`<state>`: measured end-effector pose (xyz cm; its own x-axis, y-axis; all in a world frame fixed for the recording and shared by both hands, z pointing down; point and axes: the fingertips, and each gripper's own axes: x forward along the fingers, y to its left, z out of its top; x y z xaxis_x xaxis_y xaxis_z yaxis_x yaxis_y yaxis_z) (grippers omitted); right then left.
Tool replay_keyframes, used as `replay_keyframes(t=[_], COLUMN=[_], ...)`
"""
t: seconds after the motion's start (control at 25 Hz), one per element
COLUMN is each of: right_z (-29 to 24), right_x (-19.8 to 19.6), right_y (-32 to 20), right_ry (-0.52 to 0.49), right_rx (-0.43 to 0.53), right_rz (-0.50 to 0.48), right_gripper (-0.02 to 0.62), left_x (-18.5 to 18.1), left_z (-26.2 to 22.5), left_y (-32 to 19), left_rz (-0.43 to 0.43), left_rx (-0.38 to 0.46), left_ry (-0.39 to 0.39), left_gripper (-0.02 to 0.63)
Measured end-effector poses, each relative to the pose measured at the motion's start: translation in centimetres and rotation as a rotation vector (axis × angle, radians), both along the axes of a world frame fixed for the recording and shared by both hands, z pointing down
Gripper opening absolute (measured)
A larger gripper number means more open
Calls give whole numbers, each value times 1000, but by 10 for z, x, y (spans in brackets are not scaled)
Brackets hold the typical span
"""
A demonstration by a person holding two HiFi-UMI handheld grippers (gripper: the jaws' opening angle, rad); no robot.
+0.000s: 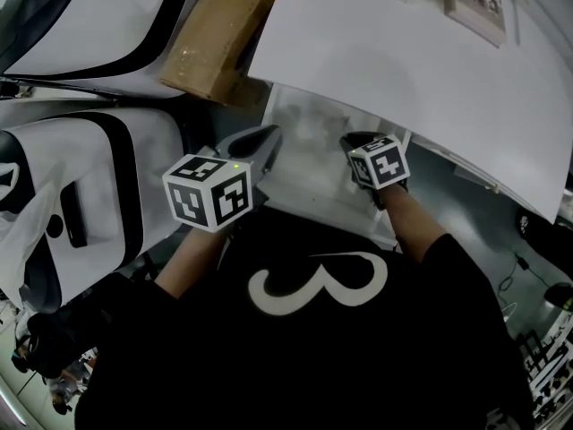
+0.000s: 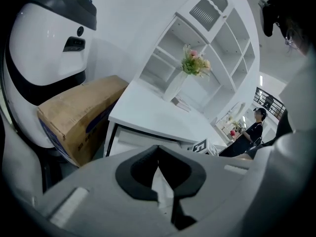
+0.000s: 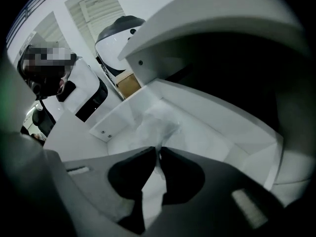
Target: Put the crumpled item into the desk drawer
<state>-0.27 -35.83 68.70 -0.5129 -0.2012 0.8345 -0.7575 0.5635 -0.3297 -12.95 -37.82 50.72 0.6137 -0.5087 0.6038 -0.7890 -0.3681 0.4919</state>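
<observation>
The crumpled item point(image 1: 309, 131) is a wad of clear, whitish plastic lying in the open white desk drawer point(image 1: 300, 186). In the right gripper view the crumpled item point(image 3: 155, 125) spreads out just beyond my right gripper point(image 3: 158, 151), whose tips are pinched on a fold of it above the drawer point(image 3: 217, 142) floor. From above, the right gripper point(image 1: 356, 140) reaches into the drawer under the desk edge. My left gripper point(image 1: 269, 137) hovers at the drawer's left side. Its jaws point(image 2: 158, 149) meet at the tips with nothing between them.
The white desk top point(image 1: 403, 70) overhangs the drawer. A cardboard box point(image 1: 219, 30) leans at the desk's left end, beside a large rounded white and black machine point(image 1: 81, 177). A vase of flowers point(image 2: 190, 68) and white shelving point(image 2: 217, 38) stand behind the desk.
</observation>
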Motion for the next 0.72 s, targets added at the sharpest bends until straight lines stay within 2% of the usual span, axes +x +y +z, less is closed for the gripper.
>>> replay_keyframes(t=[0.72], right_z=[48], right_x=[-6], right_y=[10], right_ry=[33], right_rx=[-96], right_rz=[51], right_gripper=[51], left_x=[-14], left_z=[17], left_y=[-10], left_rz=[8], left_rx=[-27], left_ry=[-12], left_gripper=[11])
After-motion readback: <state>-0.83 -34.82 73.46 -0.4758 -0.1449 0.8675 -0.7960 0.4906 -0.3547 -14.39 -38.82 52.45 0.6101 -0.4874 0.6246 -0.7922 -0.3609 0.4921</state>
